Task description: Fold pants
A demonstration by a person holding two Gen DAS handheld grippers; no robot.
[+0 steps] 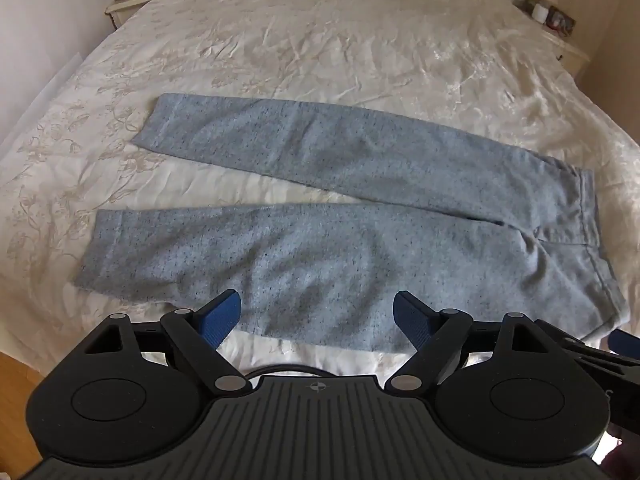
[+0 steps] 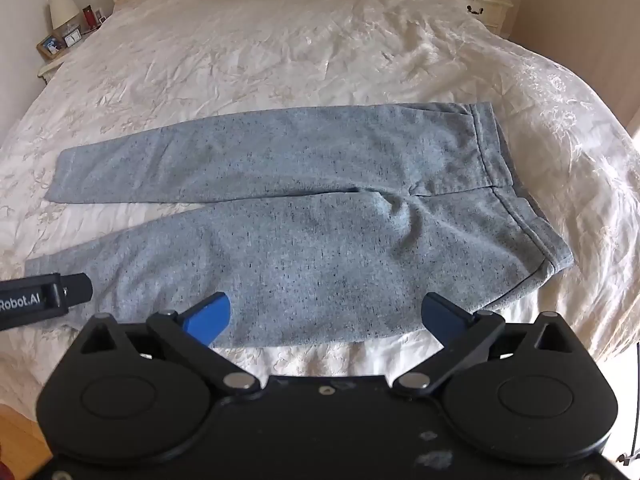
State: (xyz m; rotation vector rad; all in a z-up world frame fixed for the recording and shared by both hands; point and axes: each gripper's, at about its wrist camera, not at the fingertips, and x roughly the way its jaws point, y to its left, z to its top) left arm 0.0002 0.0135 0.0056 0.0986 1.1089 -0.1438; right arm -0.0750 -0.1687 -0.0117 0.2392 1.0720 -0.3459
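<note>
The pants (image 1: 320, 216) lay flat and unfolded on the bed (image 1: 320, 40), 2 legs spread apart. The left gripper (image 1: 318, 316) and right gripper (image 2: 326, 316) hovered near the closer leg, jaws apart, holding nothing; every fold remained.

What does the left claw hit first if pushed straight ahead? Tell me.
Probably the near leg of the grey pants, lying flat on the bed. The open left claw points at it; depth is unclear.

Grey speckled pants (image 1: 360, 216) lie flat & unfolded in front of me, legs spread in a V. Waistband to my right, cuffs to my left.
</note>
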